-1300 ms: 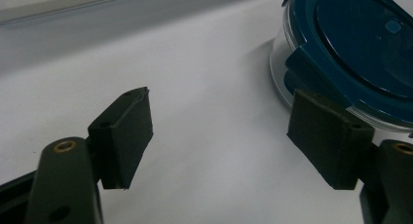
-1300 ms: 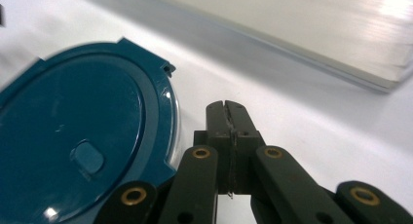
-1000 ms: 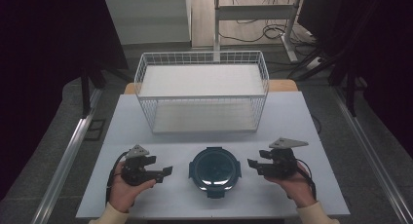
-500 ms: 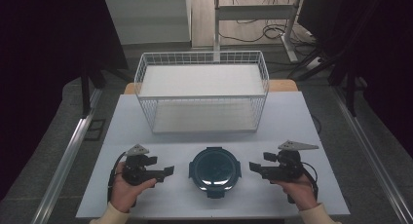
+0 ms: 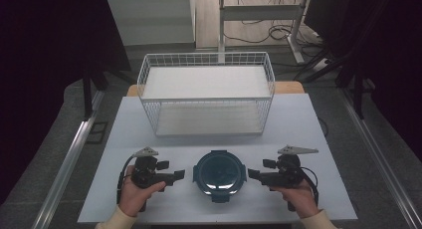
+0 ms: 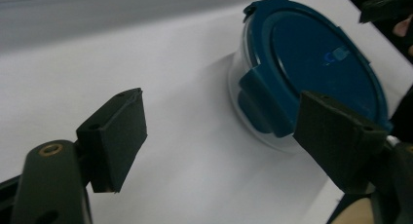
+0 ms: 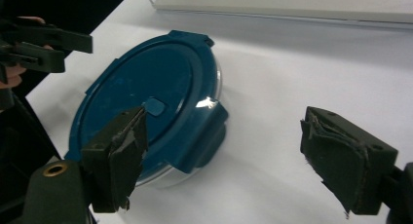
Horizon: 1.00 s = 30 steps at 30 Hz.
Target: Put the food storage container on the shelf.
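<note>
A round clear container with a dark blue clip-on lid [image 5: 219, 174] sits near the table's front edge, between my two grippers. My left gripper [image 5: 180, 175] points right at it from a short gap; its jaws have just been closing a little, but it is open with nothing between them. In the left gripper view [image 6: 221, 100] the container [image 6: 311, 53] lies just ahead, a lid clasp near the right jaw. My right gripper [image 5: 251, 174] points left at the container; its jaws have just been opening and hold nothing. The right gripper view [image 7: 226, 116] has the lid [image 7: 146, 83] ahead.
A white wire basket [image 5: 206, 92] with a white floor stands at the back of the white table [image 5: 298, 129]. Dark floor, metal rails and cables surround the table. The left gripper [image 7: 48, 44] shows beyond the container in the right gripper view.
The right gripper has levelled out a little and its tips have edged toward the container. The left hand has hardly moved.
</note>
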{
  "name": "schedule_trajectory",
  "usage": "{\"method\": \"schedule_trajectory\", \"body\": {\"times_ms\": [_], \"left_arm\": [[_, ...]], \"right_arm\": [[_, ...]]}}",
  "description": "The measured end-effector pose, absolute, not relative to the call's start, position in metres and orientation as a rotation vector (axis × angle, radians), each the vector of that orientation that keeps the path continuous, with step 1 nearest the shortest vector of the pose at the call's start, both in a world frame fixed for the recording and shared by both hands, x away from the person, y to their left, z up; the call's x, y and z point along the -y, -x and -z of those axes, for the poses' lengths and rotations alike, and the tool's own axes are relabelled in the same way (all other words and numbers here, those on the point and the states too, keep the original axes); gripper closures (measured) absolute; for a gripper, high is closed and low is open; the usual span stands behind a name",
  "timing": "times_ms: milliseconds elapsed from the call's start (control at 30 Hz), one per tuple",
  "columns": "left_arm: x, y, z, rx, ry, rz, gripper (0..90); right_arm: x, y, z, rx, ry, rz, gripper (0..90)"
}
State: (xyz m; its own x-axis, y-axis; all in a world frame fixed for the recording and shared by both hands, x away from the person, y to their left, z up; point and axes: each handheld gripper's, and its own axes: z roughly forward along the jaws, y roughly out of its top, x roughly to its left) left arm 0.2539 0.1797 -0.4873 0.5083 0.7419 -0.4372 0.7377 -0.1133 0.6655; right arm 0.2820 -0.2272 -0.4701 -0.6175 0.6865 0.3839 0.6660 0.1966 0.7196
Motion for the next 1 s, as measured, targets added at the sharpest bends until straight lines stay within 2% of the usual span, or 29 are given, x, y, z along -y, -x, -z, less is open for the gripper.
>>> {"method": "schedule_trajectory", "body": {"times_ms": [400,1000], "left_arm": [[-0.162,-0.264,0.495,-1.226,-1.803,0.163,18.8],[-0.145,-0.278,0.513,-1.271,-1.743,0.334,17.4]], "right_arm": [[0.207,-0.285,0.482,-2.477,-1.419,-1.418,14.9],[0.188,-0.292,0.5,-2.514,-1.571,-1.44,11.7]]}}
